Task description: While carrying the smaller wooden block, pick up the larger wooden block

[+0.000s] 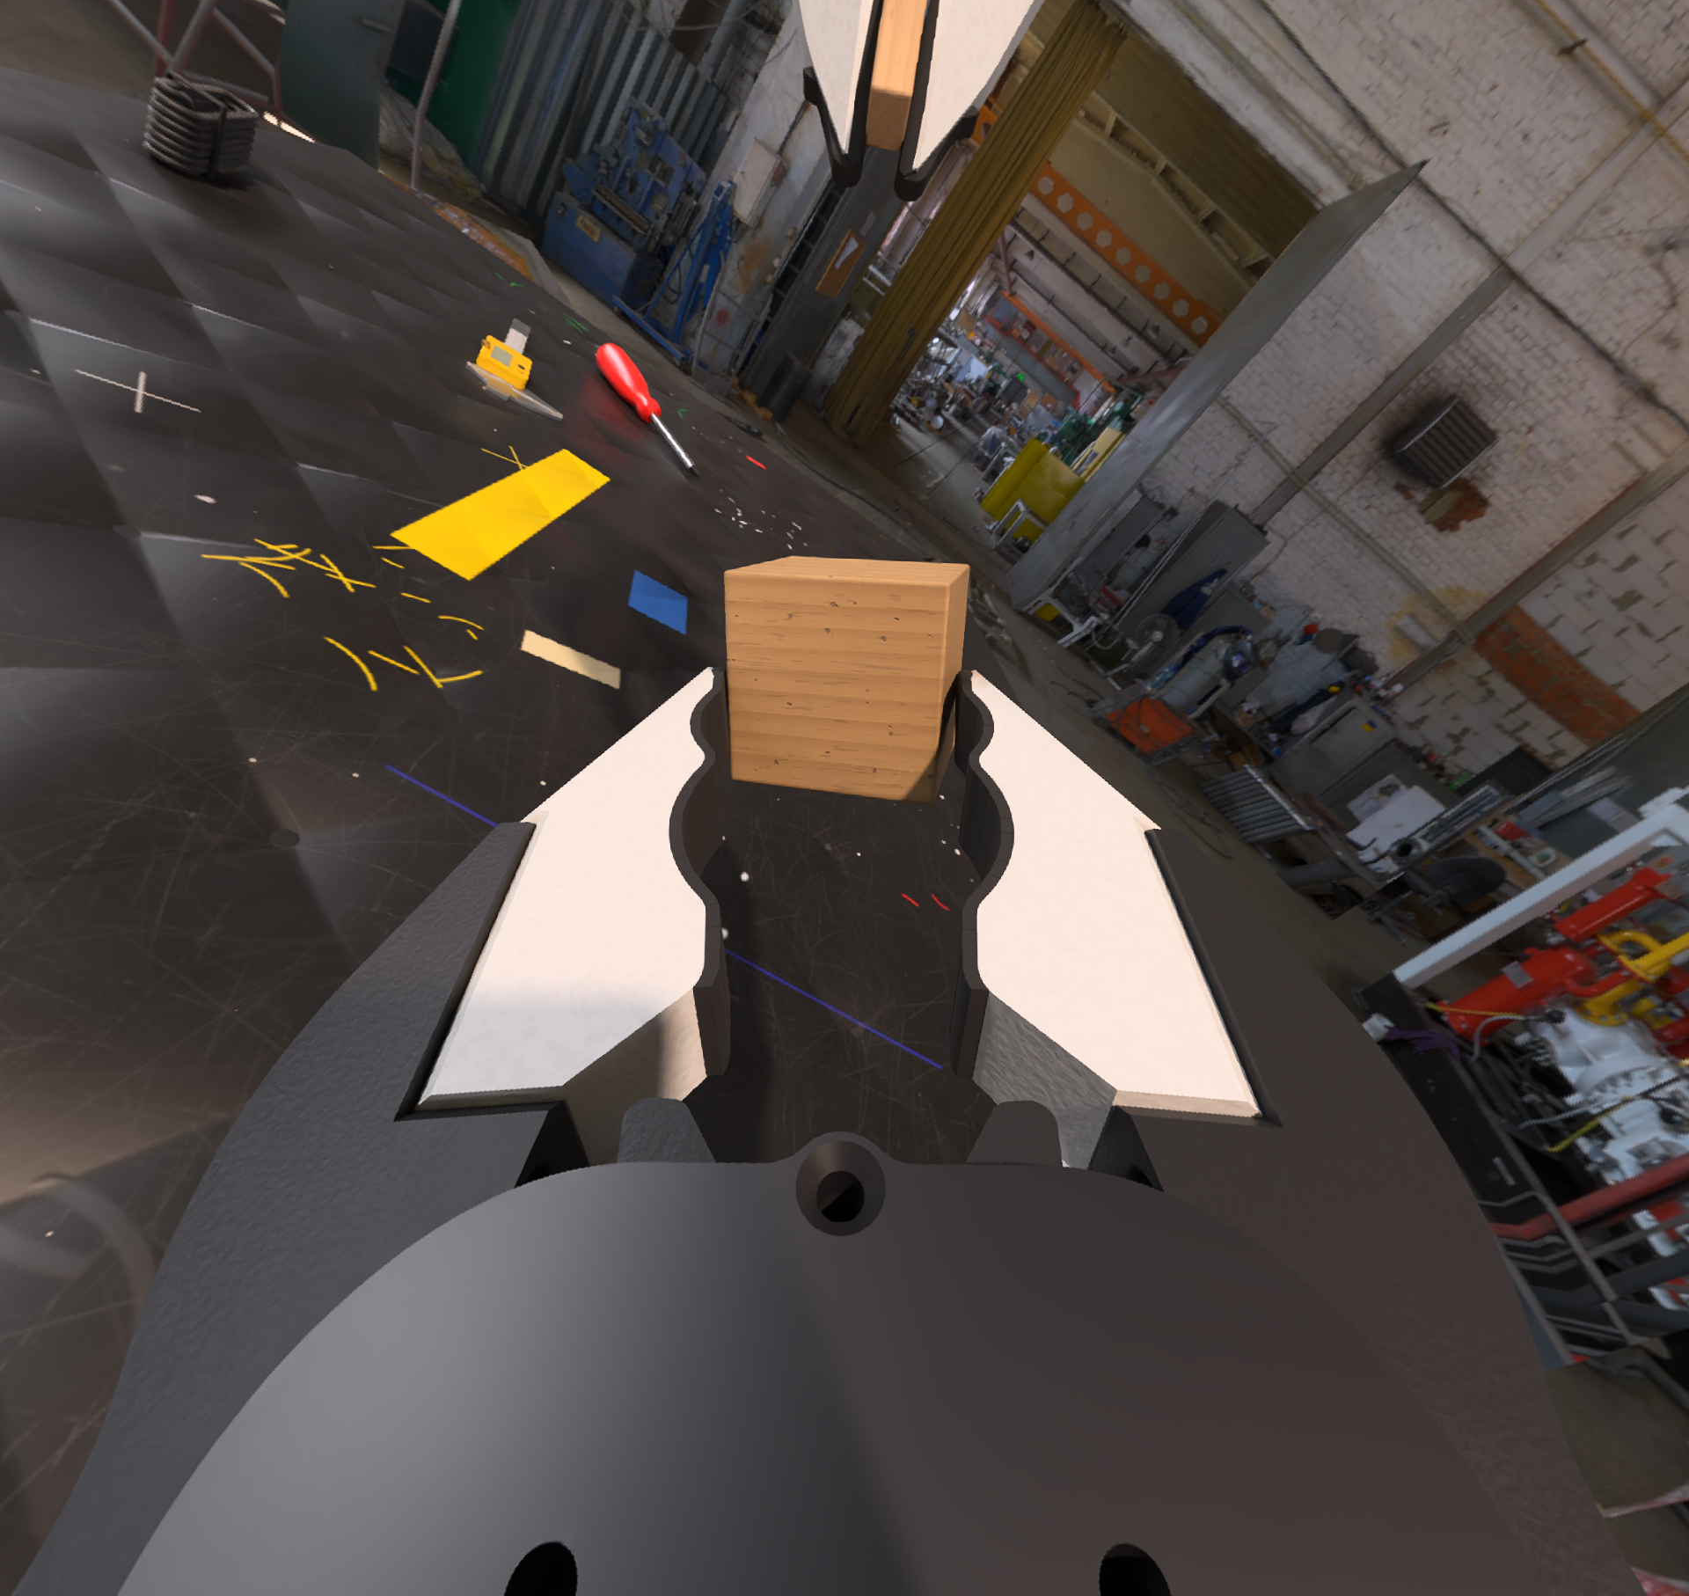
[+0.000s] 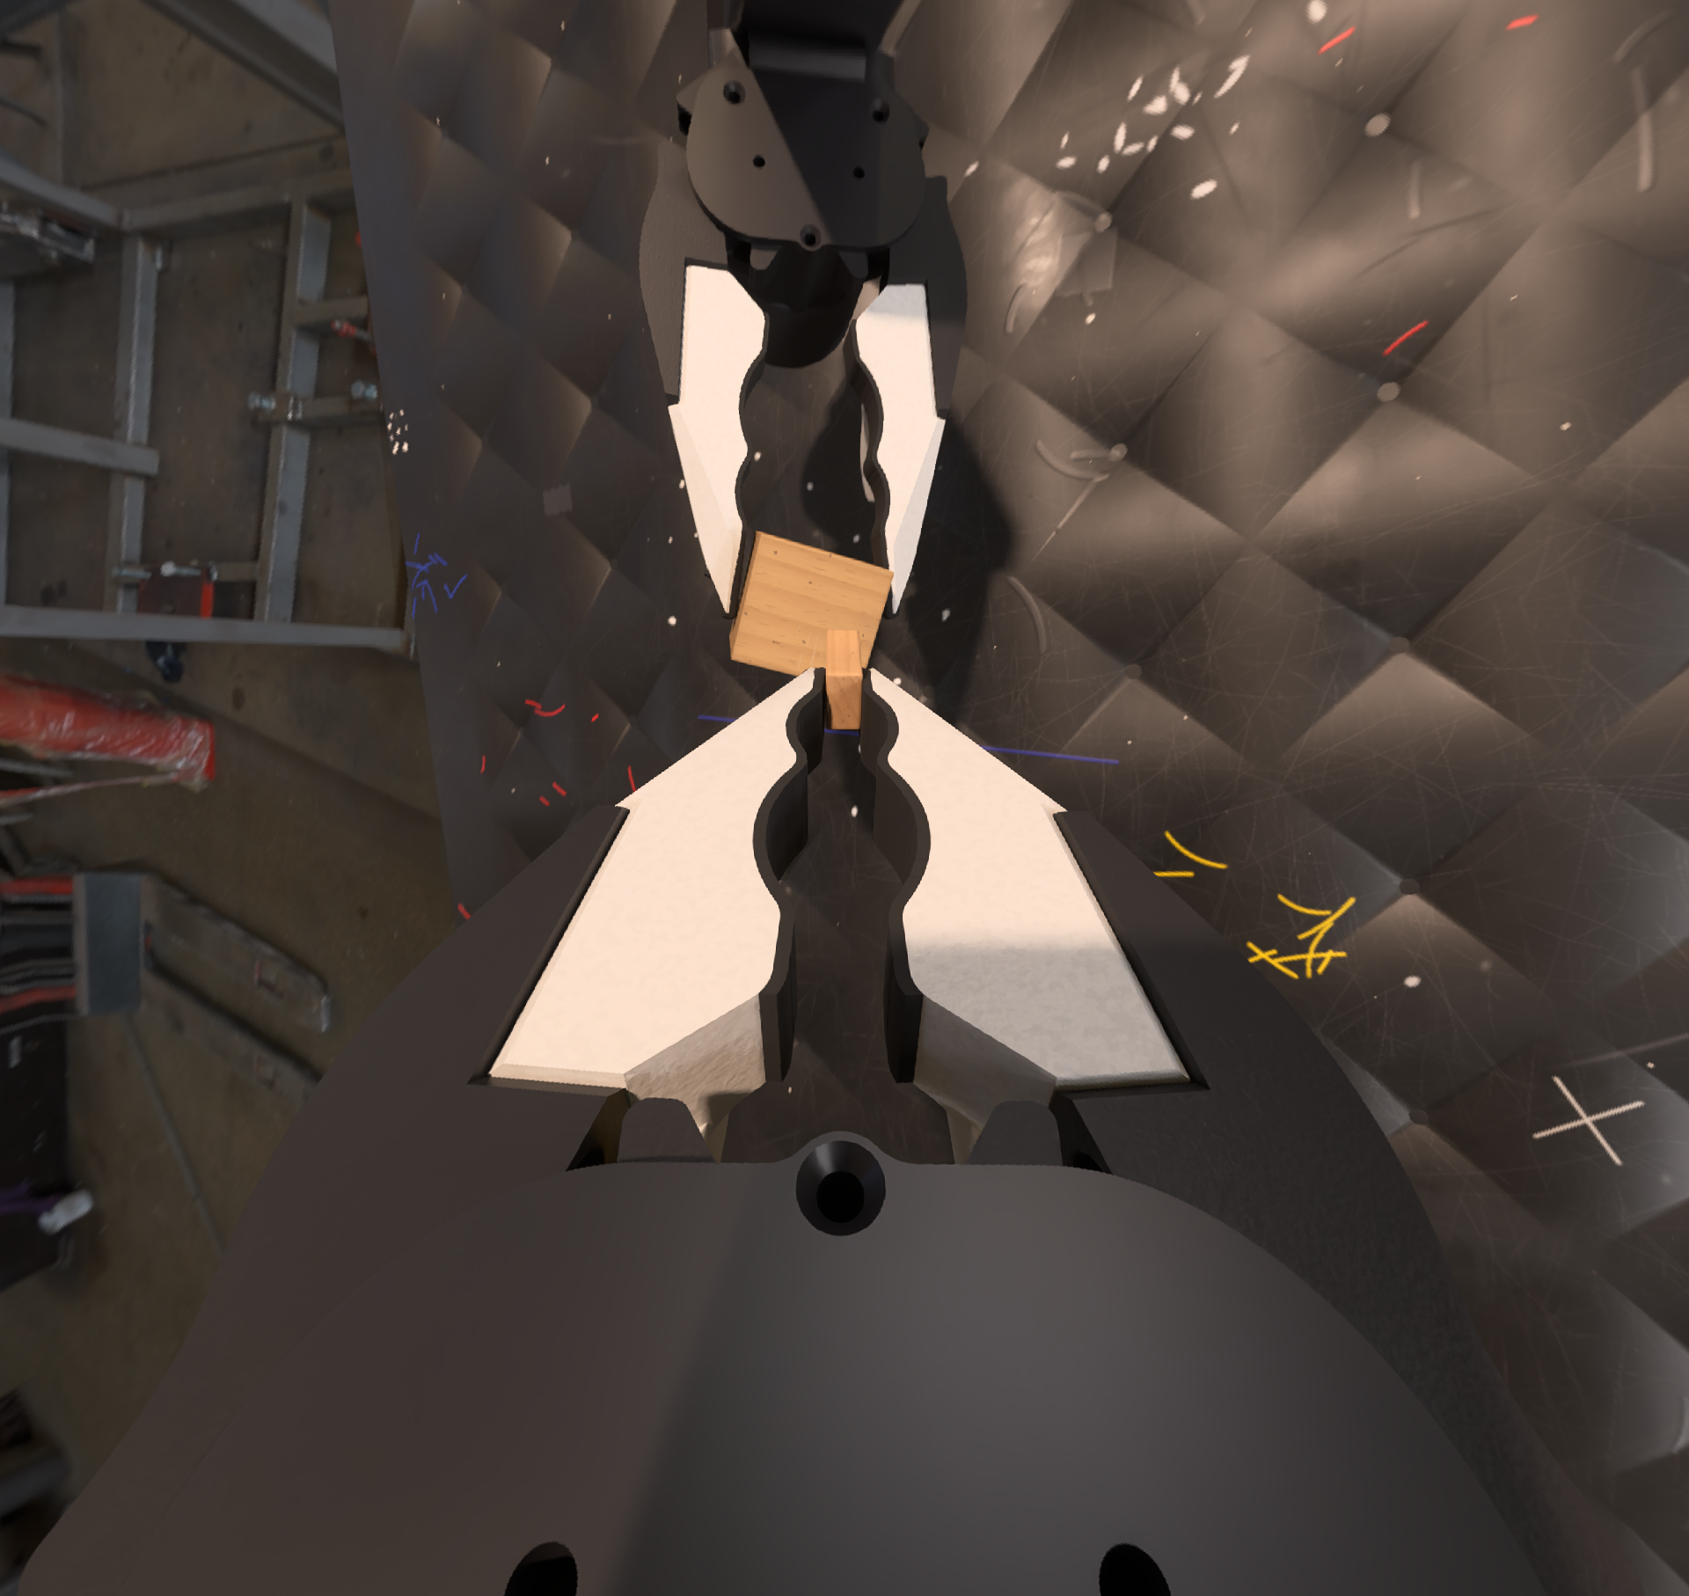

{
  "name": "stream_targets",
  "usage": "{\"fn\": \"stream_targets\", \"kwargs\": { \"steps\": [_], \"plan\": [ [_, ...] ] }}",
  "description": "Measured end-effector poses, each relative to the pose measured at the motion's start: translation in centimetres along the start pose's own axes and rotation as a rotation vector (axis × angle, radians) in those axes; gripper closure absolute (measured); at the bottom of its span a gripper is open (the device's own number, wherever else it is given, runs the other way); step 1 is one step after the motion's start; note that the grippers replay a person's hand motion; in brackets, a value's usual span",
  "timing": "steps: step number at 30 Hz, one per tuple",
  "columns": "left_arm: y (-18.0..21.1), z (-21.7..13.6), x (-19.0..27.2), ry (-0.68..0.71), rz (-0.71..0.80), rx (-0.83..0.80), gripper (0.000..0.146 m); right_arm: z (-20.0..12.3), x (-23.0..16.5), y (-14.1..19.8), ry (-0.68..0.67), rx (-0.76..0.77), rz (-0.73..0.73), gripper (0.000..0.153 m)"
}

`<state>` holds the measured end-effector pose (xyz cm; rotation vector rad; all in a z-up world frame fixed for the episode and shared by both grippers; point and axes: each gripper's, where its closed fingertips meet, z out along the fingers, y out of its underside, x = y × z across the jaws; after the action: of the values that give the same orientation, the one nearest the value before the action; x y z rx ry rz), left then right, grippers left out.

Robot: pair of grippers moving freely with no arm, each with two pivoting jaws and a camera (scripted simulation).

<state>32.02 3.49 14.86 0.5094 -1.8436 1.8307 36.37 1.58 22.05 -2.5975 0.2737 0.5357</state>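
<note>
The larger wooden block (image 1: 841, 675) stands between the fingertips of my left gripper (image 1: 841, 676), which press against its two sides. I cannot tell whether it rests on the dark table (image 1: 228, 821). My right gripper (image 2: 843, 679) is shut on the smaller wooden block (image 2: 845, 695) and points down from above. In its view, the larger block (image 2: 795, 601) lies directly below, between the tips of the left gripper (image 2: 812, 609). In the left wrist view, the right gripper (image 1: 882, 167) hangs at the top with the small block (image 1: 897, 44).
Beyond the large block lie a red screwdriver (image 1: 631, 391), a yellow device (image 1: 504, 361), a yellow sheet (image 1: 503, 510), a blue patch (image 1: 658, 601) and a beige strip (image 1: 571, 658). A coiled spring (image 1: 201, 126) stands far left. The table edge runs close on the right.
</note>
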Motion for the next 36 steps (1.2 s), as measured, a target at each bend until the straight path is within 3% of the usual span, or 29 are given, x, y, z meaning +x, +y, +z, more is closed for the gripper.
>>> {"fn": "stream_targets", "kwargs": {
  "steps": [18, 36],
  "plan": [
    [-0.5, 0.0, 0.7, 0.09, -0.069, 0.048, 0.096, -0.3, -0.3, -0.3, -0.044, 0.427, 0.008, 0.147],
    [0.3, 0.2, 0.5, 0.07, -0.058, 0.009, 0.096, 0.3, -0.2, 1.4, -0.023, 0.394, 0.02, 0.147]
  ]
}}
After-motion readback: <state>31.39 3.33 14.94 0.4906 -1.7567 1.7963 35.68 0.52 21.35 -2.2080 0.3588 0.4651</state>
